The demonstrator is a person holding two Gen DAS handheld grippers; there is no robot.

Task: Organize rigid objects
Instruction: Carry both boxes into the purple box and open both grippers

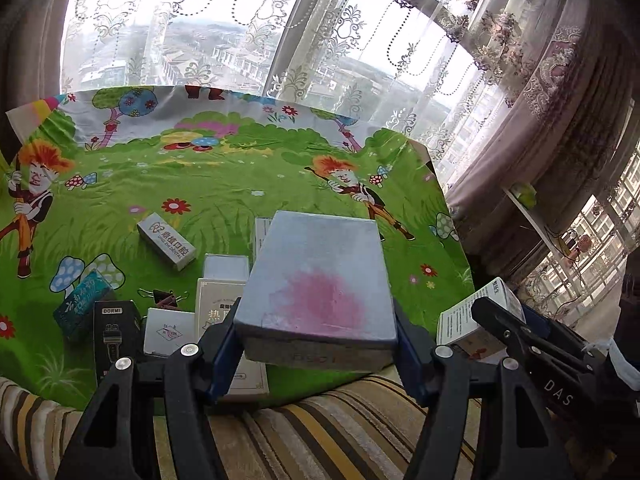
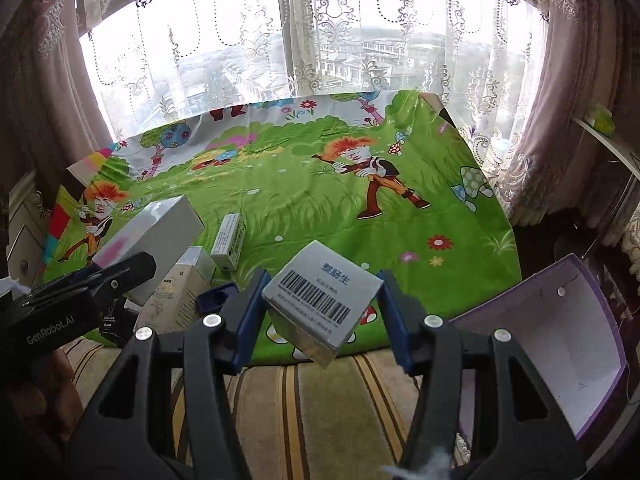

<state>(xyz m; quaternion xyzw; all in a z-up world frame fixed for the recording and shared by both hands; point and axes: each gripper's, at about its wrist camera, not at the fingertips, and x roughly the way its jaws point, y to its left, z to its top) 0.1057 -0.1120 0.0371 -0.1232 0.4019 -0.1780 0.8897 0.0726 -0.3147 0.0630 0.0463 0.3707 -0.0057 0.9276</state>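
My left gripper (image 1: 316, 332) is shut on a large grey box with a pink patch (image 1: 320, 284), held above the green cartoon cloth; the same box shows in the right wrist view (image 2: 148, 236). My right gripper (image 2: 320, 312) is shut on a small white barcode box (image 2: 324, 300), tilted and held above the cloth's near edge; it also shows in the left wrist view (image 1: 476, 320). Several small boxes lie at the cloth's near left: a white dental box (image 1: 166, 246), a teal box (image 1: 82, 300), a black DORMI box (image 1: 116, 336), a cream box (image 1: 220, 308).
An open purple box with a white inside (image 2: 560, 336) stands on the right beside the cloth. A binder clip (image 1: 164, 298) lies among the boxes. A striped cushion (image 2: 320, 400) runs along the near edge. Lace curtains and windows are behind the table.
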